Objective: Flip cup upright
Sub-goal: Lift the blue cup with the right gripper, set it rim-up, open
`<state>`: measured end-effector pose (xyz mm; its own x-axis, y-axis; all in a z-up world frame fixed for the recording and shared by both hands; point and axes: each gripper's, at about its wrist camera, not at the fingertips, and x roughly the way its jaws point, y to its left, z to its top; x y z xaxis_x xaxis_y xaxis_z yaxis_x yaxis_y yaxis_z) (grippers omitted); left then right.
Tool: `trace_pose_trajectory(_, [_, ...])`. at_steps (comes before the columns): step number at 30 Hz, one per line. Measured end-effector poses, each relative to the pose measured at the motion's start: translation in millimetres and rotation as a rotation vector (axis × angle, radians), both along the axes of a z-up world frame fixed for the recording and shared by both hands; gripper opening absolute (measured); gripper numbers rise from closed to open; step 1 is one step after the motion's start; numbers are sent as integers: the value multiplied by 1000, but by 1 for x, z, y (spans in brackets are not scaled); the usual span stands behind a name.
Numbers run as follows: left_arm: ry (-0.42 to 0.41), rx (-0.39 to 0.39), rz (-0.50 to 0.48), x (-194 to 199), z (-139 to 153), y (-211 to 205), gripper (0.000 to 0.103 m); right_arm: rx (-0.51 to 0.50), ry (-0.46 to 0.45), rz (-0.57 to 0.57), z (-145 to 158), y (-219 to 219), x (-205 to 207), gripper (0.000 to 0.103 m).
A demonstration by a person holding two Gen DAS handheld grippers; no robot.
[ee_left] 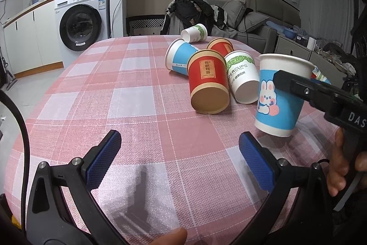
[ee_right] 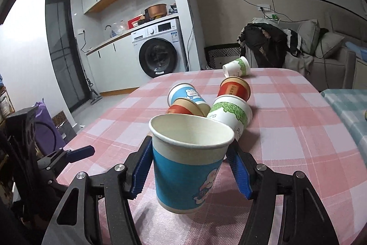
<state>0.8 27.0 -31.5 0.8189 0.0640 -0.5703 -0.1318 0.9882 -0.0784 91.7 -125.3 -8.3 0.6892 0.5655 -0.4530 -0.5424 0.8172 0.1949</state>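
My right gripper (ee_right: 190, 167) is shut on a blue-and-white paper cup with a rabbit print (ee_right: 185, 167). The cup is mouth-up, slightly tilted, its base just above the pink checked tablecloth (ee_right: 286, 130). It also shows in the left wrist view (ee_left: 279, 95), with the right gripper's finger (ee_left: 296, 84) across it. My left gripper (ee_left: 180, 153) is open and empty, low over the cloth to the left of the held cup. Several other cups lie on their sides behind: a red one (ee_left: 207, 84), a white green-leaf one (ee_left: 243, 79), a blue one (ee_left: 180, 56).
Another red cup (ee_left: 221, 46) and a second white green-leaf cup (ee_left: 195, 32) lie further back near the table's far edge. A washing machine (ee_left: 82, 17) stands beyond the table on the left, a sofa with clothes (ee_left: 229, 13) behind.
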Motion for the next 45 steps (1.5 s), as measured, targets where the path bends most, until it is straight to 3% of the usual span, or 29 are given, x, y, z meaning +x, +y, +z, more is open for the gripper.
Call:
trace_pose_trajectory(13, [-3, 8, -3, 1, -1, -1, 102, -97, -37, 16, -10, 17, -10, 65])
trace_pose_trajectory(32, [-1, -2, -6, 2, -2, 2, 102, -81, -57, 42, -18, 13, -29, 66])
trace_pose_trajectory(37, [-6, -1, -6, 1, -1, 4, 102, -73, -47, 65, -19, 12, -30, 69])
trace_pose_trajectory(41, [-6, -1, -7, 1, -1, 4, 102, -57, -40, 81, -18, 11, -30, 81])
trace_pose_trajectory(45, [-5, -1, -7, 1, -1, 3, 102, -64, -54, 85, -16, 13, -32, 82])
